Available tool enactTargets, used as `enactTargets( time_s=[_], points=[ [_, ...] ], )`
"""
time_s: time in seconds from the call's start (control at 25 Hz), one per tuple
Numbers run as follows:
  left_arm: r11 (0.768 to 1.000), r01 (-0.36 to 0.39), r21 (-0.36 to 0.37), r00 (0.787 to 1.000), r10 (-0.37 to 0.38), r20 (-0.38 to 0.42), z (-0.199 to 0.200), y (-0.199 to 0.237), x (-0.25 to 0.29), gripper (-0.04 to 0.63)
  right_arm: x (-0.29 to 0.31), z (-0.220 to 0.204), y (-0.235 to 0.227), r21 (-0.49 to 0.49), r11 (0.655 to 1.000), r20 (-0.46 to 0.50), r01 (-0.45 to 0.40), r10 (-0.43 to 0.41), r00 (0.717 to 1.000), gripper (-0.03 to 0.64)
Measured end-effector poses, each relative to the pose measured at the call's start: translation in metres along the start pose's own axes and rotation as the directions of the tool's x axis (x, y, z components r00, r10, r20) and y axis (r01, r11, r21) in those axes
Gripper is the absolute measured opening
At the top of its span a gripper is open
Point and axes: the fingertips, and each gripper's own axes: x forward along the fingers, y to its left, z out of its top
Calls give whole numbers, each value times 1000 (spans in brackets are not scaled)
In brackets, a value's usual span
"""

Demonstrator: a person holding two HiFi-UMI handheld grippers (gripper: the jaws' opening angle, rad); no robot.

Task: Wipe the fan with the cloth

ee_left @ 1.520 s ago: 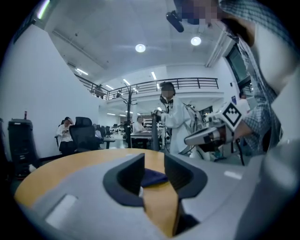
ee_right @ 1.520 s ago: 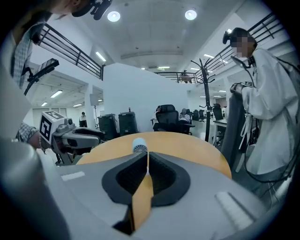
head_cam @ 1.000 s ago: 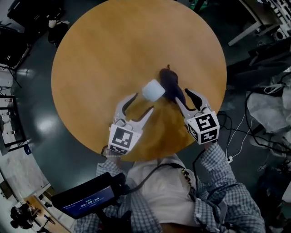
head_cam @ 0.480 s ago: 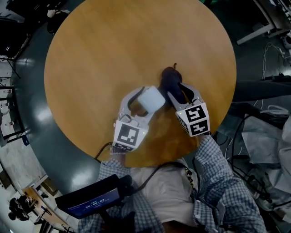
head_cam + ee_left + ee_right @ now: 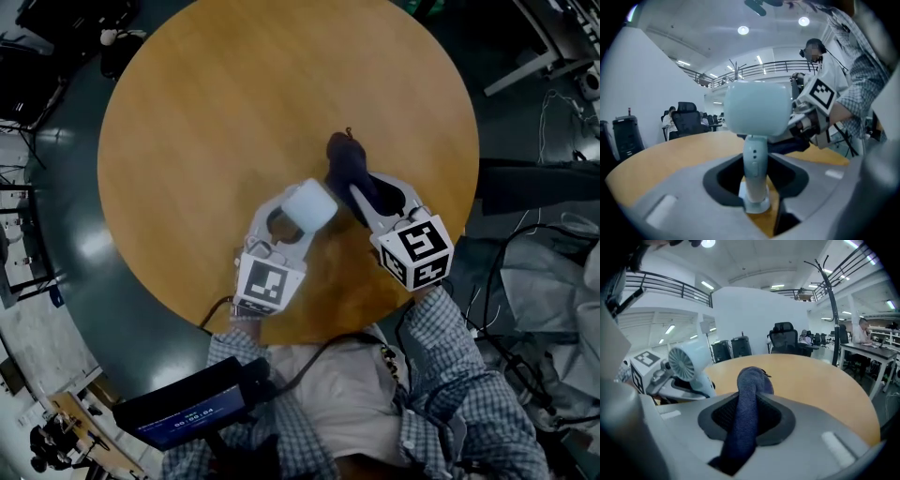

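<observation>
A small pale blue fan [image 5: 309, 204] stands upright on the round wooden table [image 5: 234, 94]. My left gripper [image 5: 292, 216] has its jaws closing round the fan's thin stem [image 5: 754, 164], which stands between the dark pads, with the fan's head [image 5: 757, 112] above them. A dark blue cloth [image 5: 349, 169] lies bunched just right of the fan. My right gripper [image 5: 373, 189] is closing on it: the cloth [image 5: 747, 399] fills the gap between the pads and sticks out ahead. The fan's grille [image 5: 682, 363] shows at the left of the right gripper view.
Both grippers work near the table's front edge [image 5: 356, 319], close together. Around the table is dark floor with cables and bags [image 5: 553, 272] at the right. A device with a lit screen [image 5: 183, 411] hangs at the person's waist.
Both grippers have moved forward onto their objects. The left jaws, wide before, have drawn in round the fan's stem. The right jaws have narrowed onto the cloth.
</observation>
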Motion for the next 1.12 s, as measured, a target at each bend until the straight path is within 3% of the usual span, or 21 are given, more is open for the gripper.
enactTargets(
  time_s=[0.12,0.32,0.4,0.48,0.56,0.8,0.88,0.96,1.0,1.12],
  points=[
    [1000,-7,13,1000,7,20,22,0,-9,143,-36,69,22,-30,999,145,-24,28,989,87],
    [998,-21,55,999,18,52,60,6,-27,143,-86,170,99,-233,969,315,-77,150,937,87],
    [997,-31,67,997,26,67,70,8,-31,144,-97,181,130,-336,938,298,-91,197,934,87],
    [996,-46,74,995,39,89,83,14,-33,143,-103,176,157,-436,890,220,-137,252,942,86],
    [995,-59,83,992,50,112,96,17,-38,143,-109,172,186,-496,845,176,-201,324,930,86],
    [995,-71,68,984,59,167,119,18,-59,143,-132,159,243,-479,769,90,-424,524,847,86],
    [996,-63,64,976,48,211,129,16,-67,143,-138,164,251,-498,748,78,-438,542,837,86],
    [998,-45,46,964,31,263,142,12,-76,143,-140,179,245,-537,756,122,-376,510,851,87],
    [999,-34,35,958,23,287,148,9,-81,143,-139,188,238,-530,776,160,-342,488,858,87],
    [1000,-13,24,944,4,331,157,4,-93,143,-131,199,204,-362,884,248,-297,398,883,86]
  ],
)
